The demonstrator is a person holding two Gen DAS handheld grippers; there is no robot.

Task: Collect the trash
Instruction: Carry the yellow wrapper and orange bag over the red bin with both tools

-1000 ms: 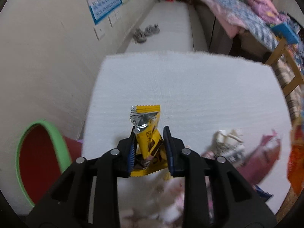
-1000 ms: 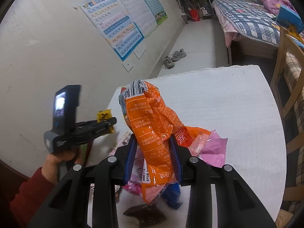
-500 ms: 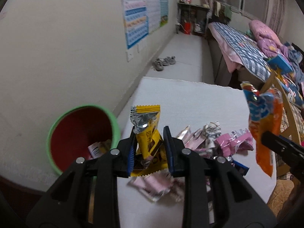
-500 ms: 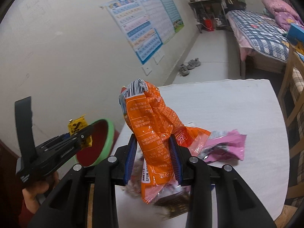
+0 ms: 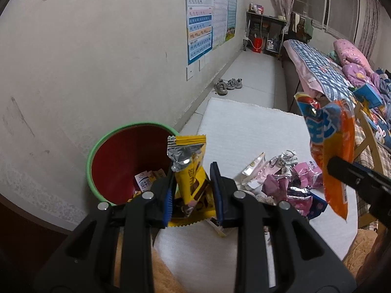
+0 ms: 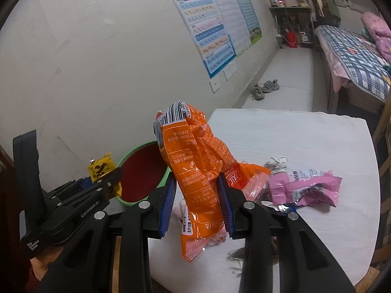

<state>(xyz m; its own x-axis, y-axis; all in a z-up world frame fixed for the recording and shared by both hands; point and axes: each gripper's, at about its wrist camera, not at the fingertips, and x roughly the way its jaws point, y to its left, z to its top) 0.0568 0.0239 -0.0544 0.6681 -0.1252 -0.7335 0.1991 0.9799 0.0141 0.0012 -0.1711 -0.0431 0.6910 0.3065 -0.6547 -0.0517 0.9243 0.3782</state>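
My left gripper (image 5: pixel 191 183) is shut on a yellow snack wrapper (image 5: pixel 189 171) with a torn silver top. It hangs just right of a red bin with a green rim (image 5: pixel 102 139) that stands left of the table and holds a few wrappers. My right gripper (image 6: pixel 196 195) is shut on a crumpled orange snack bag (image 6: pixel 195 161) above the table's near left part. The orange bag (image 5: pixel 330 151) also shows at the right of the left wrist view. The left gripper (image 6: pixel 112 175) with its yellow wrapper (image 6: pixel 101 171) shows beside the bin (image 6: pixel 141 171) in the right wrist view.
A white table (image 5: pixel 244 127) carries a heap of pink and silver wrappers (image 5: pixel 286 180), seen again as pink wrappers (image 6: pixel 305 185). A wall runs close on the left. Shoes (image 5: pixel 227 85) lie on the floor beyond. A bed (image 5: pixel 322 73) and a wooden chair (image 5: pixel 369 131) stand on the right.
Both grippers have risen and drawn back toward the left, each keeping its wrapper. The red bin has come into fuller view, now right beside the left gripper.
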